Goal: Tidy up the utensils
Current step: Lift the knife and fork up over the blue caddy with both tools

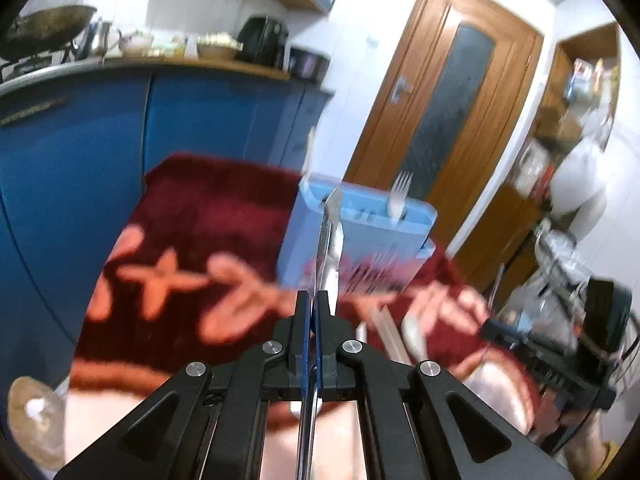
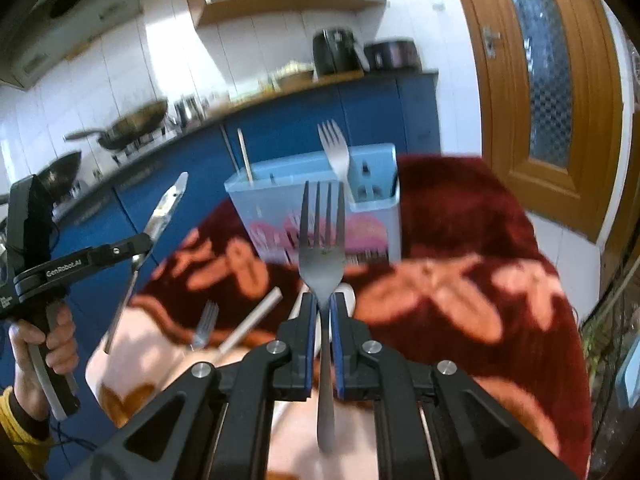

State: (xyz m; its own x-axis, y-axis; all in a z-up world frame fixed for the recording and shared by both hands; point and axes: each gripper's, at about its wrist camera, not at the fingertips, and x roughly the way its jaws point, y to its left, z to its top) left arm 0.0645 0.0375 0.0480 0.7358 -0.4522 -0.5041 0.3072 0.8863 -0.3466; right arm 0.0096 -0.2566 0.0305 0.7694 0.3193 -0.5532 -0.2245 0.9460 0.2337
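Observation:
My left gripper (image 1: 312, 300) is shut on a metal spoon (image 1: 331, 240) seen edge-on, held upright in front of the blue utensil holder (image 1: 360, 248). It also shows in the right wrist view (image 2: 140, 246), where the spoon (image 2: 164, 208) points up. My right gripper (image 2: 322, 304) is shut on a metal fork (image 2: 322, 236), tines up, in front of the holder (image 2: 320, 208). A fork (image 2: 335, 148) and a chopstick (image 2: 245, 156) stand in the holder. The standing fork also shows in the left wrist view (image 1: 400, 196).
A red patterned cloth (image 2: 460, 240) covers the table. A loose fork (image 2: 204, 324) and a pale chopstick (image 2: 252, 320) lie on it near the front left. Blue cabinets (image 1: 180, 120) with cookware stand behind. A wooden door (image 1: 452, 100) is at the right.

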